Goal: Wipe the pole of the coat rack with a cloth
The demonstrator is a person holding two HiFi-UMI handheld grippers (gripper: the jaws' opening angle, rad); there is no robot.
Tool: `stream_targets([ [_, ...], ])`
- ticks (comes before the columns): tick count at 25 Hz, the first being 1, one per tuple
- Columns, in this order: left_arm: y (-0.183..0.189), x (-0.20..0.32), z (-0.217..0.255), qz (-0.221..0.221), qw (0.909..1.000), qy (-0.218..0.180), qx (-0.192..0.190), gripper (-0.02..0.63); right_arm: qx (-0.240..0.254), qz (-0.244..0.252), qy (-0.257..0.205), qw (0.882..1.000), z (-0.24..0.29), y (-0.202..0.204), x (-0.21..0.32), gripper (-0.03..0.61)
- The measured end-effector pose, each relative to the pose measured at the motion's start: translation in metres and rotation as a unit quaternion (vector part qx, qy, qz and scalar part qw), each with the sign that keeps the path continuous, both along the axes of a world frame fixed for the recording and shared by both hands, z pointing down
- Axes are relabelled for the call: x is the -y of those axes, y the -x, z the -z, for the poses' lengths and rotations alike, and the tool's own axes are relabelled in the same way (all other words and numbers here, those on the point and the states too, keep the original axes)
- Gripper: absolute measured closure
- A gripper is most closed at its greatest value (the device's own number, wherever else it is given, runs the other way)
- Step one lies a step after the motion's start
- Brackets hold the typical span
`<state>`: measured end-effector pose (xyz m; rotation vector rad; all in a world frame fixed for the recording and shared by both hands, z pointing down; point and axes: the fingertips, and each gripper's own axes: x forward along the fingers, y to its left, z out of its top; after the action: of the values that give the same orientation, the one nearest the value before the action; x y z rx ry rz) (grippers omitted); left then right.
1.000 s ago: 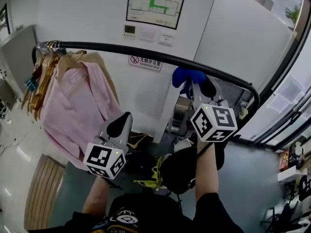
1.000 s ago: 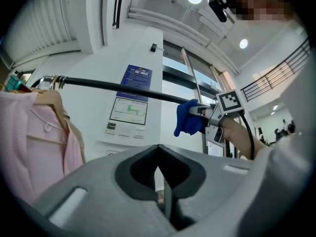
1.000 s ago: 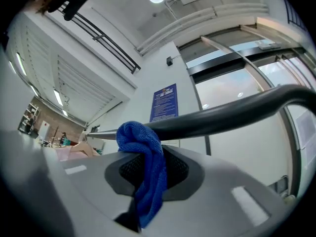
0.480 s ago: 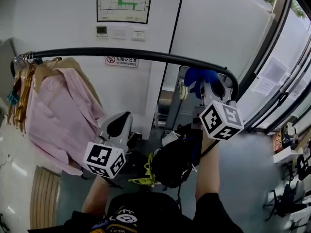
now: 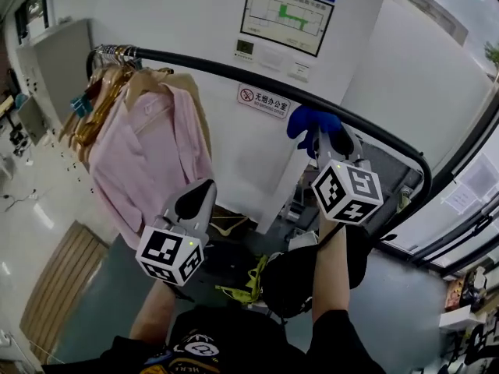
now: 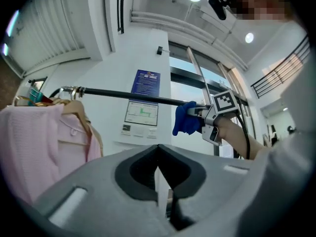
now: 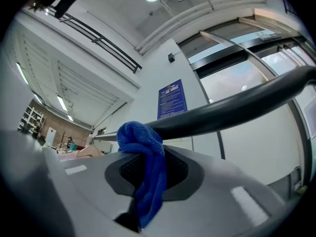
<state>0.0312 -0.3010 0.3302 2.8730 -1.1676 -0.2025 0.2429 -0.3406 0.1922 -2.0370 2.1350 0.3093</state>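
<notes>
The coat rack's black pole (image 5: 226,72) runs from the hangers at upper left to a bend at the right. A blue cloth (image 5: 310,121) is pressed against the pole, and my right gripper (image 5: 318,136) is shut on it from below. In the right gripper view the blue cloth (image 7: 146,168) hangs between the jaws and touches the pole (image 7: 232,110). My left gripper (image 5: 195,199) is lower and to the left, away from the pole, shut with nothing in it. Its own view shows the left gripper (image 6: 159,174), with the pole (image 6: 128,95) and the cloth (image 6: 185,118) beyond.
A pink shirt (image 5: 148,154) hangs on wooden hangers (image 5: 101,92) at the pole's left end. Behind the pole is a white wall with notices (image 5: 284,14). A black bag (image 5: 292,279) lies on the floor below. Glass panels stand at the right.
The right gripper slid the cloth right towards the pole's bend, then back left towards the shirt. The left gripper has kept its place.
</notes>
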Motion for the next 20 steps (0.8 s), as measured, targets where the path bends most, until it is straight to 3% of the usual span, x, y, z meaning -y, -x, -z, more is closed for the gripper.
stream_targets([
  [3, 0.042, 0.003, -0.002, 0.055, 0.9985, -0.001, 0.0, 0.609, 0.0, 0.045, 0.007, 0.999, -0.003, 0.043, 0.033, 0.514],
  [13, 0.137, -0.005, -0.008, 0.16, 0.9871, 0.005, -0.008, 0.61, -0.017, 0.124, 0.048, 0.991, -0.009, 0.164, 0.116, 0.514],
  [16, 0.145, -0.006, -0.01, 0.166, 0.986, 0.008, -0.01, 0.609, -0.01, 0.134, 0.053, 0.989, -0.011, 0.179, 0.124, 0.514],
  [20, 0.137, 0.0, -0.013, 0.143, 0.9896, 0.013, -0.012, 0.609, -0.004, 0.132, 0.046, 0.99, -0.008, 0.165, 0.107, 0.512],
])
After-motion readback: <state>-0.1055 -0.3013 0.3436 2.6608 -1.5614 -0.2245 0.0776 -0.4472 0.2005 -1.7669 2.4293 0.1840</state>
